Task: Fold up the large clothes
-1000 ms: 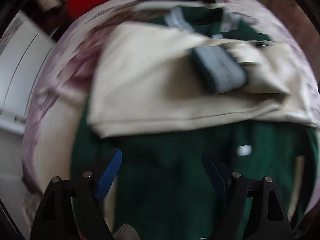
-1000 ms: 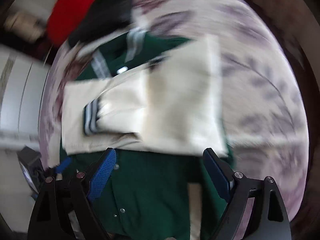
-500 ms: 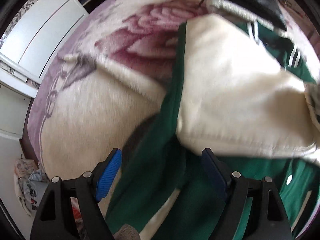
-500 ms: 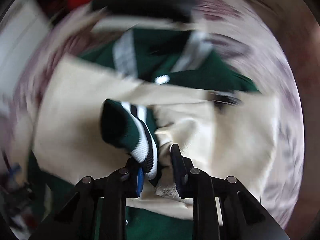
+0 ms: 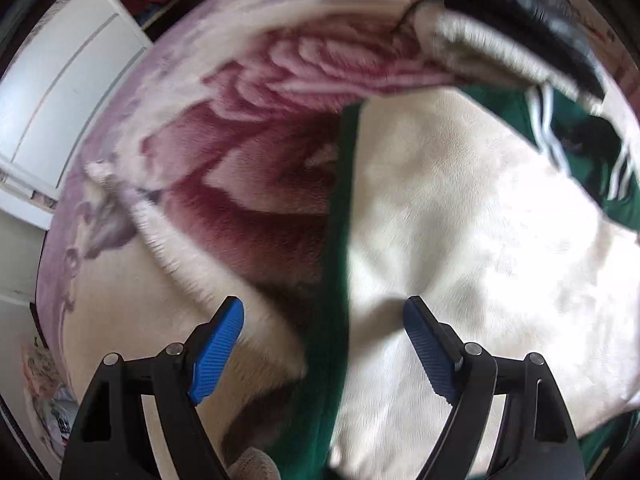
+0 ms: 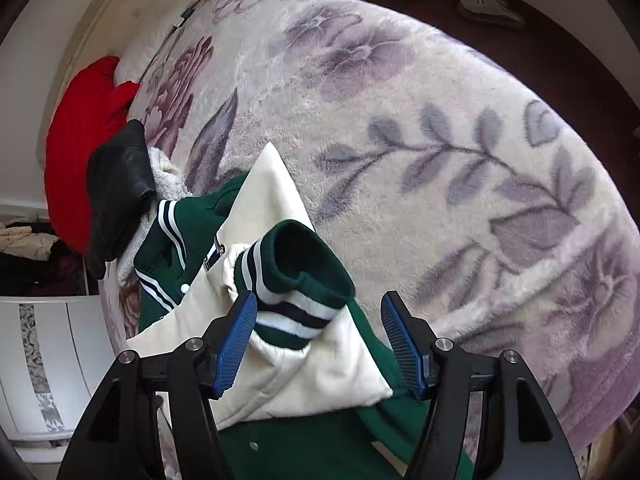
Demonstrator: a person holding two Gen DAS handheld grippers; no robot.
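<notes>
A green varsity jacket [image 6: 320, 448] with cream sleeves lies on a floral blanket [image 6: 440, 128]. In the right wrist view a cream sleeve [image 6: 320, 368] is folded across the body, its green striped cuff [image 6: 296, 280] standing up. My right gripper [image 6: 318, 342] is open, its fingers on either side of the cuff, holding nothing. In the left wrist view my left gripper [image 5: 324, 344] is open over the jacket's green edge [image 5: 336, 272], beside the cream sleeve [image 5: 460, 248]. It holds nothing.
A black leather garment [image 6: 116, 196] and a red garment [image 6: 76, 160] lie by the collar at the far end; the black garment also shows in the left wrist view [image 5: 520, 12]. White cabinets [image 5: 60, 100] stand to the left of the bed. Dark floor lies beyond the blanket [image 6: 560, 52].
My right gripper was shut on the striped cuff half a second ago and has opened, leaving the cuff on the jacket. My left gripper swung to the jacket's left edge and moved closer.
</notes>
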